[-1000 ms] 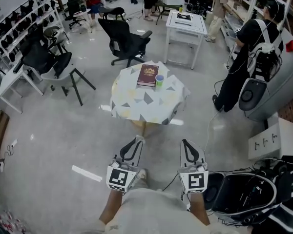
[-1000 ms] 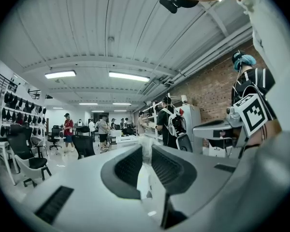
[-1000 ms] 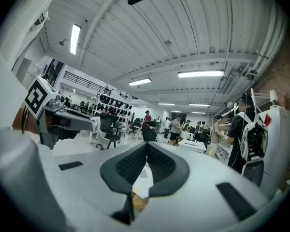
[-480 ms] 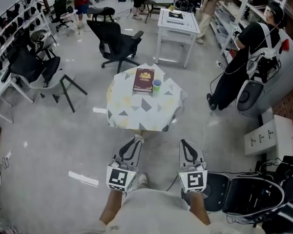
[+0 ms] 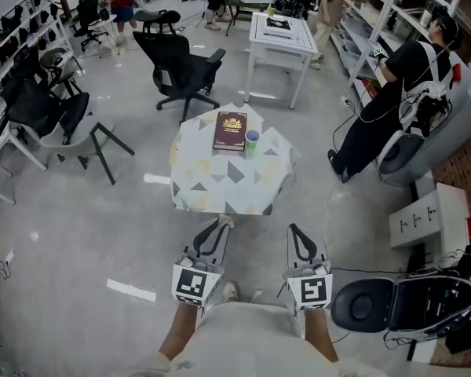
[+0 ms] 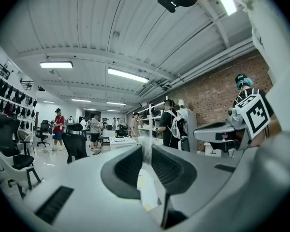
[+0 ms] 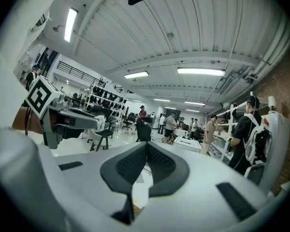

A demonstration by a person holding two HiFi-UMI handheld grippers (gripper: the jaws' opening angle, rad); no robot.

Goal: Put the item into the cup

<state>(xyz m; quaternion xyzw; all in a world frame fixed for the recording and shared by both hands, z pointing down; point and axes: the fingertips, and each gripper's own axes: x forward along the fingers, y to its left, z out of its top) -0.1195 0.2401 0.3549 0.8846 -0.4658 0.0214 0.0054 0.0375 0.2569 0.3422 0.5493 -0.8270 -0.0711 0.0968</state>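
The left gripper [image 5: 220, 225] is closed on a small pale item [image 6: 146, 149], which sits between its jaw tips. The right gripper [image 5: 295, 231] is closed, tips together, with nothing between them. Both are held side by side over the grey floor [image 5: 102, 234], a little before the near edge of the round table [image 5: 220, 191]. There is free floor on the left and between grippers and table; on the right lies a black open case [image 5: 408, 305].

The cup [image 5: 252, 138] stands on the far part of the table, well apart from the item, just beside the right edge of a dark red book [image 5: 230, 130].

The item looks whitish and blurred; I cannot tell what kind of thing it is.
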